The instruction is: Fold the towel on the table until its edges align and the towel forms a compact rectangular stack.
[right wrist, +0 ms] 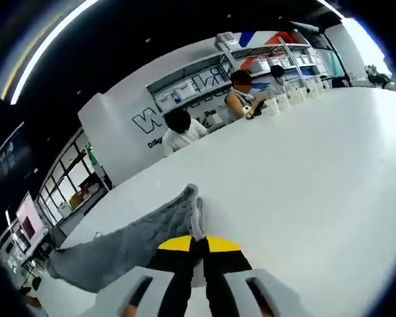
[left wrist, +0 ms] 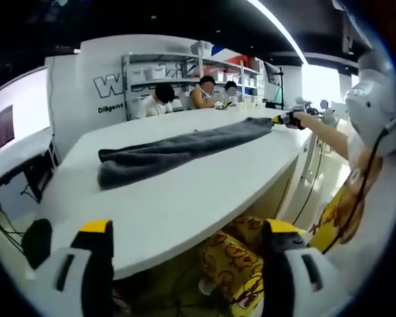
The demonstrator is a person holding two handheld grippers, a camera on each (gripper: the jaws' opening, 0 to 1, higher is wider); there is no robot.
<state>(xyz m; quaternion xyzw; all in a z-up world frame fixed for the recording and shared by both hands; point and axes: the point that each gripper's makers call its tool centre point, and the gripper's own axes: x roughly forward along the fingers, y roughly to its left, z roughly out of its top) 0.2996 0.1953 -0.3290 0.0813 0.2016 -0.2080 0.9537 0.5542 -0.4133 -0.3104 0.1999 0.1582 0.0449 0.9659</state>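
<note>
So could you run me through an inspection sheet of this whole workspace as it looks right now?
Surface: white table, curved edge.
Job's things: grey towel, lying as a long, loosely folded strip, not yet a compact stack.
Clutter: small white cups at the table's far side.
Grippers: right gripper, jaws shut on the towel's end; left gripper, jaws apart, holding nothing, off the table's near edge.
Cables: dark cables under the table on the left.
Surroundings: seated people, shelving, ceiling light strip.
</note>
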